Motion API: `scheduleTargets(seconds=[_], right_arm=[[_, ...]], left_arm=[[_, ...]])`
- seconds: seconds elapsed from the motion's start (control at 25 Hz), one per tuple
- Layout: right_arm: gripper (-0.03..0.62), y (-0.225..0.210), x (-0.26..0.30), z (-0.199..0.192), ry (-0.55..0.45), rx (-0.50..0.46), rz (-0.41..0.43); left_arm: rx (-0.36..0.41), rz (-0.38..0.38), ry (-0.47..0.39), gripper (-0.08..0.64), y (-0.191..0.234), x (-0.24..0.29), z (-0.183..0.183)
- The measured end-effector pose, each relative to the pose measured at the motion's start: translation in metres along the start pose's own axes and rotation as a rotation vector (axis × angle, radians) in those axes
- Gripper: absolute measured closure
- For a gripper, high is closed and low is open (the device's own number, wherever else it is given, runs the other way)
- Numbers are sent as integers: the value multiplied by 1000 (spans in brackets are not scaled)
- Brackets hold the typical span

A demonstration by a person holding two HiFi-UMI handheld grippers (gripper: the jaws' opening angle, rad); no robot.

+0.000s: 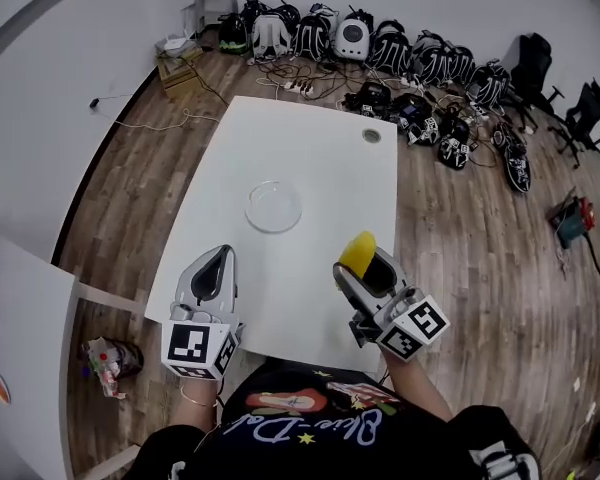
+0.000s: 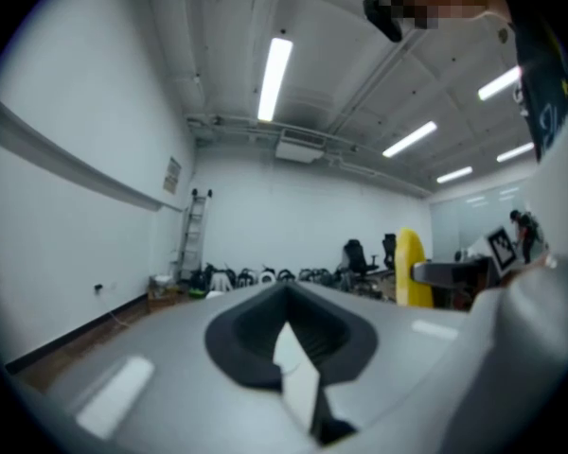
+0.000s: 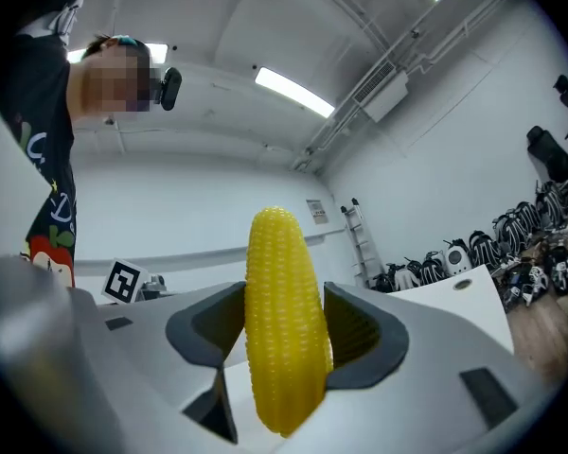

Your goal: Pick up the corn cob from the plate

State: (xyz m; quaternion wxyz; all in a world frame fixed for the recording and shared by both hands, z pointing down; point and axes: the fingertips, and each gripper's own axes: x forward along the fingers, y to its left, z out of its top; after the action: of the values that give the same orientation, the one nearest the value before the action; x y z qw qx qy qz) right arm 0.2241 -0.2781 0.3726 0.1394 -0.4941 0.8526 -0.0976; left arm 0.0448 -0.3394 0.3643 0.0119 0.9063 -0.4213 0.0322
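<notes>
Right tool [image 3: 286,327], grey moulded plastic with dark ribbed pads [image 3: 364,334]: pinches a corn cob [image 3: 282,320] around its lower half. Yellow and glossy, in tight rows of small rounded kernels, tapering to a blunt tip. Stands nearly upright, tip rising well past the pads, lower end poking out beneath them.

Hangs in the air over the front right part of the smooth white counter [image 1: 310,148], well apart from the round clear plate [image 1: 274,208] at mid-counter.

Left tool [image 2: 289,334]: same grey shell, pads pressed together on nothing, above the counter's front left part.

Black-and-white square markers [image 1: 192,346] on the cube behind each tool. Cursive lettering across the dark shirt [image 1: 310,423], too warped to read.
</notes>
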Motion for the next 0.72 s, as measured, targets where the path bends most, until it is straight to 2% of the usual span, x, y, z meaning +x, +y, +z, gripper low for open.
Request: scheduleTargets(seconds=[0.12, 0.4, 0.72], right_arm=[[345, -3, -6, -3, 25, -13, -25], [345, 1, -7, -5, 29, -39, -23], [345, 7, -4, -9, 38, -5, -10]], left_arm=[[3, -20, -6, 561, -9, 5, 3], [-2, -21, -8, 563, -13, 2, 3], [-13, -5, 12, 561, -11, -6, -3]])
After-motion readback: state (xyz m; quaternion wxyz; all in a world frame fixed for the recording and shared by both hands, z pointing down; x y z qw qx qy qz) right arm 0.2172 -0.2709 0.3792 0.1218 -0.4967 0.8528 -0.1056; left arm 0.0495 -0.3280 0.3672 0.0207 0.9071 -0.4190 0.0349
